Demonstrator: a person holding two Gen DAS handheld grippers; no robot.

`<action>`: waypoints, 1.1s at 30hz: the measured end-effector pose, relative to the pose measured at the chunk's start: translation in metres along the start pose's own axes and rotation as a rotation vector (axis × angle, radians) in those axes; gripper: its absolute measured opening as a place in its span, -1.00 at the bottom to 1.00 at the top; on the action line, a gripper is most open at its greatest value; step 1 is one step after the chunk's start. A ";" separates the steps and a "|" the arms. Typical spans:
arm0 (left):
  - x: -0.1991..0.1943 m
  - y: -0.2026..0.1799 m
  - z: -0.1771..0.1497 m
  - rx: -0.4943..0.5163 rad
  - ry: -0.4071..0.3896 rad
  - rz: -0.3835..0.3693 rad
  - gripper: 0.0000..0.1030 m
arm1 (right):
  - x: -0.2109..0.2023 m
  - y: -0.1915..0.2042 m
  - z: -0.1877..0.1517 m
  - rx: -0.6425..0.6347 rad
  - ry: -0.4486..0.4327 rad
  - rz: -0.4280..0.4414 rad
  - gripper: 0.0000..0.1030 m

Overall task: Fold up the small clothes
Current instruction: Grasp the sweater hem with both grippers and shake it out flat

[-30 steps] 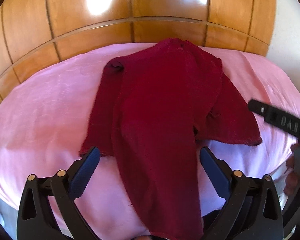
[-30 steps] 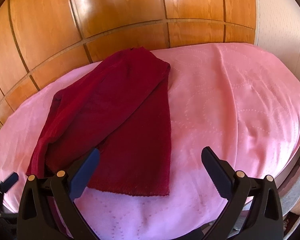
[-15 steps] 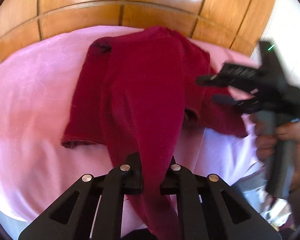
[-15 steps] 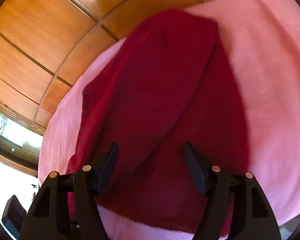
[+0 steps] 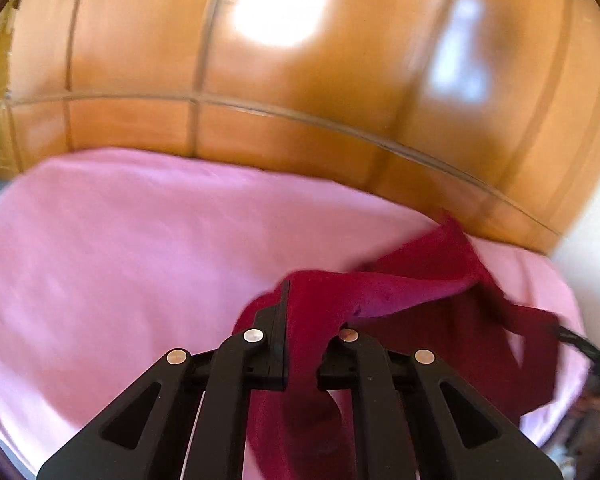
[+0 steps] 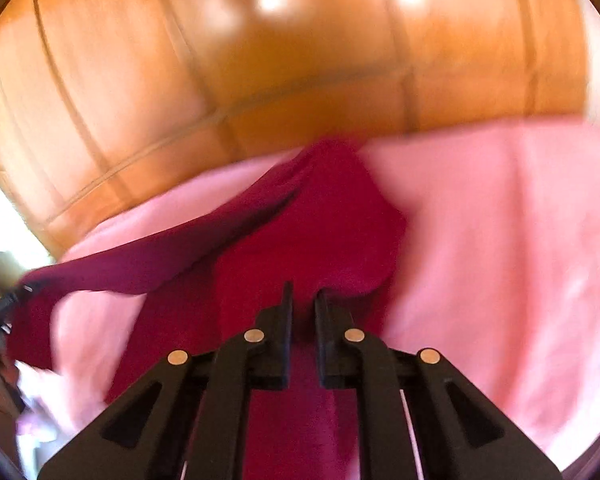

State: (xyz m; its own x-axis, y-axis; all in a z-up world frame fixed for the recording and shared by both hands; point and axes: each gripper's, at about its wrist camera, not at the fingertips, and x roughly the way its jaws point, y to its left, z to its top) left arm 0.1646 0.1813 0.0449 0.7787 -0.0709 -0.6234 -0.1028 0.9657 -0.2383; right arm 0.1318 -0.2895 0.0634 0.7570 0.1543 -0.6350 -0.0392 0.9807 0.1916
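Note:
A dark red garment hangs stretched above the pink bed cover. My left gripper is shut on one end of it, and cloth hangs down between the jaws. In the right wrist view the garment runs from my right gripper, which is shut on its near edge, leftward to the left gripper at the frame's left edge. The far end of the cloth rests near the headboard. Both views are blurred by motion.
A glossy wooden headboard stands behind the bed. The pink cover spreads wide to the right in the right wrist view. A white wall shows at the right edge.
Both grippers have shut on the garment and lifted it off the bed. The left gripper has swung left, so the cloth now stretches between the two.

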 end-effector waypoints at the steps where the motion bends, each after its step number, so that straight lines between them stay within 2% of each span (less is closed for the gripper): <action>1: 0.011 0.006 0.012 -0.004 -0.002 0.032 -0.89 | -0.002 -0.019 0.012 -0.004 -0.021 -0.074 -0.85; 5: 0.061 0.032 0.063 -0.024 0.027 0.180 -0.88 | 0.012 -0.097 0.051 0.042 -0.024 -0.319 -0.85; 8: 0.093 0.052 0.093 -0.049 0.049 0.290 -0.89 | 0.032 -0.142 0.072 0.094 -0.001 -0.437 -0.85; 10: 0.111 0.068 0.102 -0.084 0.082 0.348 -0.87 | 0.050 -0.174 0.085 0.144 0.035 -0.471 -0.84; 11: 0.120 0.074 0.104 -0.111 0.108 0.358 -0.69 | 0.052 -0.185 0.085 0.167 0.041 -0.473 -0.67; 12: 0.123 0.080 0.103 -0.123 0.123 0.370 -0.47 | 0.057 -0.193 0.088 0.182 0.045 -0.491 -0.03; 13: 0.126 0.085 0.102 -0.144 0.133 0.404 0.02 | 0.055 -0.198 0.088 0.182 0.037 -0.514 0.26; 14: 0.121 0.088 0.099 -0.159 0.115 0.407 0.25 | 0.054 -0.196 0.087 0.181 0.017 -0.542 0.55; 16: 0.108 0.088 0.086 -0.153 0.077 0.371 0.26 | 0.043 -0.191 0.080 0.196 -0.005 -0.534 0.68; 18: 0.096 0.082 0.063 -0.126 0.097 0.328 0.26 | 0.028 -0.181 0.070 0.213 -0.007 -0.474 0.71; 20: 0.085 0.072 0.029 -0.101 0.148 0.174 0.26 | 0.021 -0.159 0.056 0.203 0.017 -0.356 0.71; 21: 0.081 0.066 0.014 -0.089 0.168 0.124 0.26 | 0.017 -0.149 0.043 0.193 0.044 -0.297 0.71; 23: 0.070 0.047 -0.031 -0.057 0.243 -0.049 0.23 | 0.011 -0.119 -0.001 0.181 0.152 -0.135 0.71; 25: 0.063 0.030 -0.068 -0.044 0.311 -0.174 0.17 | 0.012 -0.090 -0.036 0.165 0.243 -0.008 0.58; 27: 0.063 0.019 -0.095 -0.050 0.360 -0.256 0.16 | 0.016 -0.064 -0.066 0.158 0.318 0.089 0.37; 28: 0.062 0.010 -0.111 -0.059 0.387 -0.308 0.16 | 0.019 -0.050 -0.084 0.165 0.361 0.137 0.33; 30: 0.063 0.004 -0.126 -0.072 0.396 -0.329 0.10 | 0.026 -0.027 -0.110 0.170 0.412 0.195 0.16; 31: 0.064 0.001 -0.135 -0.099 0.401 -0.348 0.00 | 0.029 -0.021 -0.116 0.173 0.422 0.205 0.09; 33: 0.064 -0.003 -0.141 -0.119 0.401 -0.366 -0.35 | 0.028 -0.007 -0.125 0.137 0.410 0.178 -0.10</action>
State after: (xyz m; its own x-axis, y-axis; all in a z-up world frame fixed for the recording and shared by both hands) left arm 0.1272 0.1382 -0.0994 0.4824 -0.5083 -0.7134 0.0430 0.8272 -0.5603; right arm 0.0716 -0.2775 -0.0490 0.4251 0.3803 -0.8214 -0.0376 0.9141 0.4038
